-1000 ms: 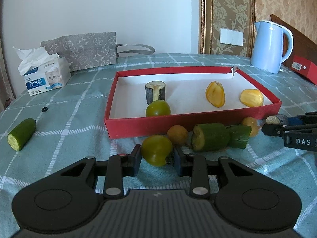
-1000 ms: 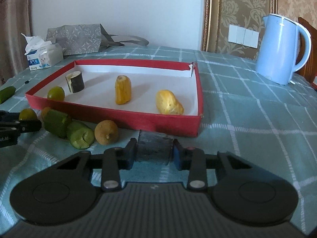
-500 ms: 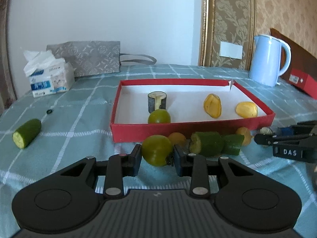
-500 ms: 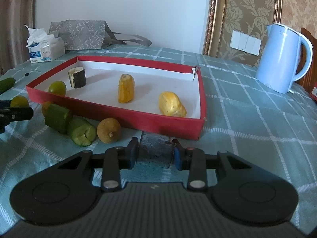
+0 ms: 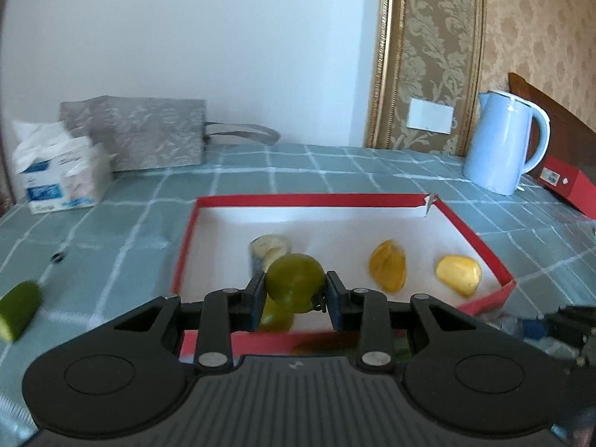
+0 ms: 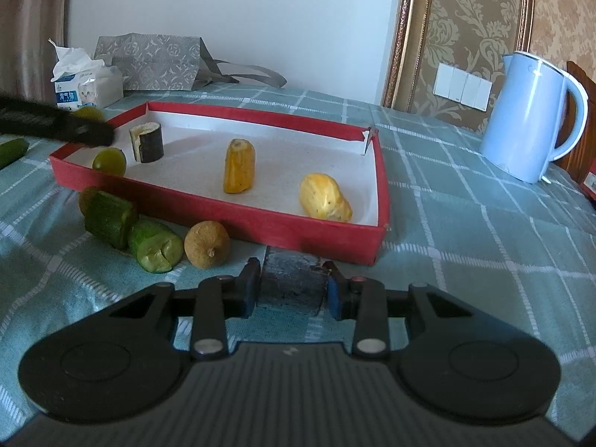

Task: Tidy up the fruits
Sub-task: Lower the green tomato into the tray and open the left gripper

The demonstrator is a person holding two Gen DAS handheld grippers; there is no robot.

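Observation:
My left gripper (image 5: 294,294) is shut on a green round fruit (image 5: 295,286) and holds it in the air above the near left part of the red tray (image 5: 320,199). The tray holds another green fruit (image 6: 109,161), a dark-skinned cut piece (image 6: 146,142) and two yellow pieces (image 6: 239,165) (image 6: 325,197). My right gripper (image 6: 292,288) is shut on a dark grey block (image 6: 292,281) low over the cloth, just in front of the tray's near wall. The left gripper also shows in the right wrist view (image 6: 89,121), over the tray's left corner.
Two cucumber pieces (image 6: 110,218) (image 6: 156,246) and a brown round fruit (image 6: 207,244) lie before the tray. Another cucumber piece (image 5: 18,309) lies far left. A blue kettle (image 6: 532,119), tissue box (image 5: 61,173), grey bag (image 5: 138,138) and red box (image 5: 564,184) stand around.
My left gripper has lifted the green fruit off the cloth and carried it forward over the tray's near edge. My right gripper stays shut on the dark block, nearly still.

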